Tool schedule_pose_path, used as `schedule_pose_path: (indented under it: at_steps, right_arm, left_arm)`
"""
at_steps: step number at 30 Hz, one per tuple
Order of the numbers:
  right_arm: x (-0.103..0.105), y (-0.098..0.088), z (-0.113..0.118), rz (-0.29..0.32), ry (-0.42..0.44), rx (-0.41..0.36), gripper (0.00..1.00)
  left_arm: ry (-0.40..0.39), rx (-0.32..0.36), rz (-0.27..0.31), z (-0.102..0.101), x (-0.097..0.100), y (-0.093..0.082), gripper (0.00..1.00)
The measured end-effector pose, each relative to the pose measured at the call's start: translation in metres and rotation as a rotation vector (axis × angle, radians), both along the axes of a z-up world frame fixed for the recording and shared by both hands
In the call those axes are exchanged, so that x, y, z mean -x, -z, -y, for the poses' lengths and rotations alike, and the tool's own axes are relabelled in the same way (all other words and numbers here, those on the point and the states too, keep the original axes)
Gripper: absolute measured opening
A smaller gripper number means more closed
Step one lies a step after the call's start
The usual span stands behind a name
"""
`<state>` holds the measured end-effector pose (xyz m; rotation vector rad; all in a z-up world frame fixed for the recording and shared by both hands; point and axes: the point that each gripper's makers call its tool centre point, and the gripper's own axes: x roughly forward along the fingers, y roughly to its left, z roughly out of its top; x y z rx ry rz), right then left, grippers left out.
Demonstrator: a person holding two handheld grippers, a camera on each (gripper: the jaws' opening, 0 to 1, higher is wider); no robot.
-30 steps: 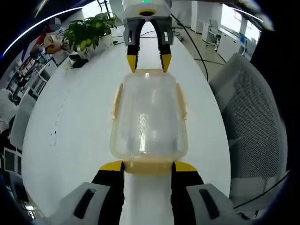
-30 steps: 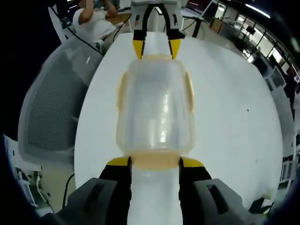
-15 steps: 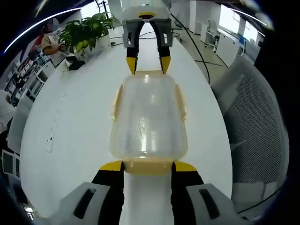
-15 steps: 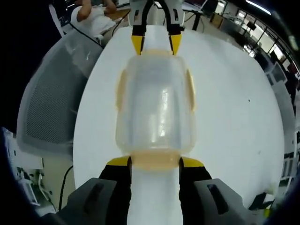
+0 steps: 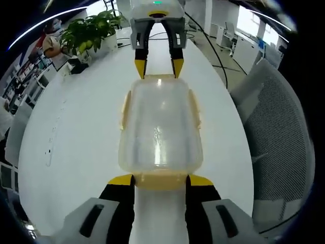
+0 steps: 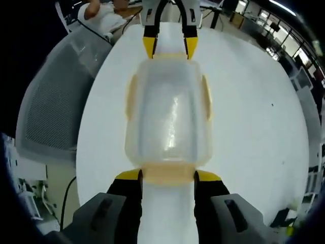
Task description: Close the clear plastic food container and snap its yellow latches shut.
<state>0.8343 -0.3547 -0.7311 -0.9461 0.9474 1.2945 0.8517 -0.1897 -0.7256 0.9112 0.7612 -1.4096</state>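
Container [image 5: 160, 127] on white table [image 5: 76, 132], lid on, unmoved over last second. Left gripper [image 5: 160, 180] and right gripper [image 6: 167, 176] spread at opposite end latches, barely shifted; end latches not visibly snapped yet

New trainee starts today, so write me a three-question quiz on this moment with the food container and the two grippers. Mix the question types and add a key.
1. True or false: the clear container stands on the white table with its lid on.
2. Where do the left gripper and the right gripper sit relative to the container? A) both at one end B) at opposite short ends, facing each other C) both above the lid
3. Fill in: each gripper's yellow-tipped jaws stand spread on either side of an end ____.

Key
1. True
2. B
3. latch
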Motion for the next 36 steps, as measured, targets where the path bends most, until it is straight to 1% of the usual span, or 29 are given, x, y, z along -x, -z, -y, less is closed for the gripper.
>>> schedule_pose_path:
  at_steps: [6, 12, 18, 26, 30, 34, 36]
  right_arm:
    - [0.001, 0.001, 0.001, -0.009, -0.003, 0.007, 0.36]
    - [0.002, 0.004, 0.004, -0.016, 0.001, 0.022, 0.37]
    - [0.003, 0.007, 0.006, 0.003, -0.008, 0.034, 0.37]
    - [0.005, 0.007, 0.009, 0.018, 0.000, 0.040, 0.35]
    - [0.006, 0.003, 0.010, 0.029, 0.021, 0.029, 0.35]
    - [0.007, -0.007, 0.009, 0.029, 0.089, -0.009, 0.35]
    - [0.007, -0.010, 0.010, 0.030, 0.114, -0.017, 0.35]
  left_arm:
    - [-0.001, 0.002, -0.013, 0.001, 0.002, 0.002, 0.33]
    - [-0.004, 0.019, -0.018, 0.004, 0.002, 0.002, 0.33]
    - [0.002, 0.017, -0.010, 0.005, 0.004, 0.004, 0.34]
    - [-0.015, 0.031, -0.007, 0.004, 0.005, 0.002, 0.34]
    - [-0.043, 0.040, -0.007, 0.003, 0.005, -0.001, 0.35]
    - [-0.076, 0.043, -0.006, 0.001, 0.005, -0.006, 0.35]
    - [-0.108, 0.054, -0.002, 0.000, 0.004, -0.010, 0.35]
